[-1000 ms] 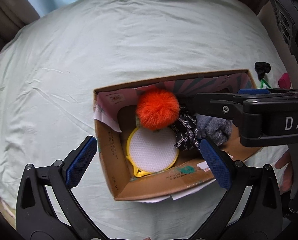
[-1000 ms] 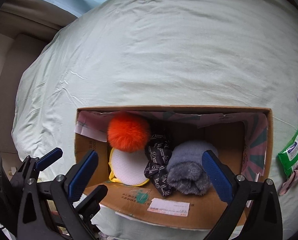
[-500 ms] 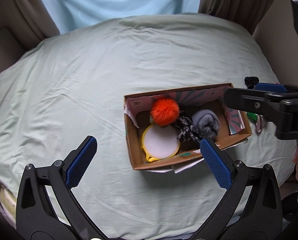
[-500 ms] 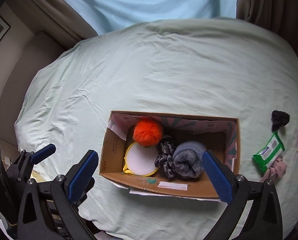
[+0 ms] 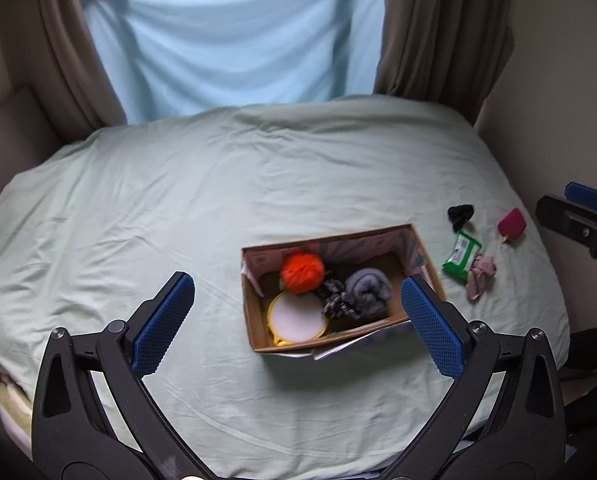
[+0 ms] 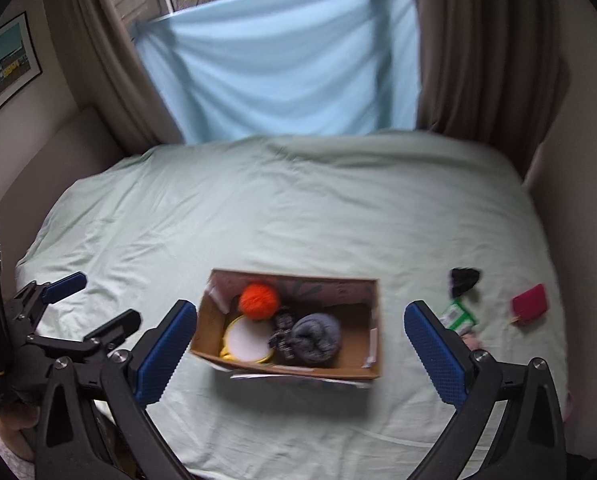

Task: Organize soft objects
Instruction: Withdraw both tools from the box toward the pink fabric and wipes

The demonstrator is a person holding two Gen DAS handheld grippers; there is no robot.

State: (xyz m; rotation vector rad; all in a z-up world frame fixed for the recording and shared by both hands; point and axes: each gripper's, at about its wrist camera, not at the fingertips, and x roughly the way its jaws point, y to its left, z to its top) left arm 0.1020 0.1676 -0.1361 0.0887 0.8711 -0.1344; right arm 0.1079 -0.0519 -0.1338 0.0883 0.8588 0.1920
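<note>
An open cardboard box [image 5: 418, 248] [image 6: 372, 312] sits on the bed. It holds an orange pompom [image 5: 301, 273] [image 6: 258, 300], a round white and yellow pad [image 5: 297, 317] [image 6: 245, 339], a black patterned cloth [image 5: 336, 300] and a rolled grey cloth [image 5: 369, 291] [image 6: 316, 334]. My left gripper [image 5: 296, 324] is open and empty, high above the box. My right gripper [image 6: 300, 350] is open and empty, also high above it.
On the pale green sheet [image 5: 258, 184] right of the box lie a black scrunchie [image 5: 460, 214] [image 6: 463, 280], a green wipes pack [image 5: 461, 256] [image 6: 456, 314], a pink cloth [image 5: 480, 276] and a red pouch [image 5: 511, 224] [image 6: 529, 304]. Curtains and walls surround the bed.
Both grippers have pulled up and back from the box, which now looks much smaller. The whole bed and the window curtain have come into view. Both stay open.
</note>
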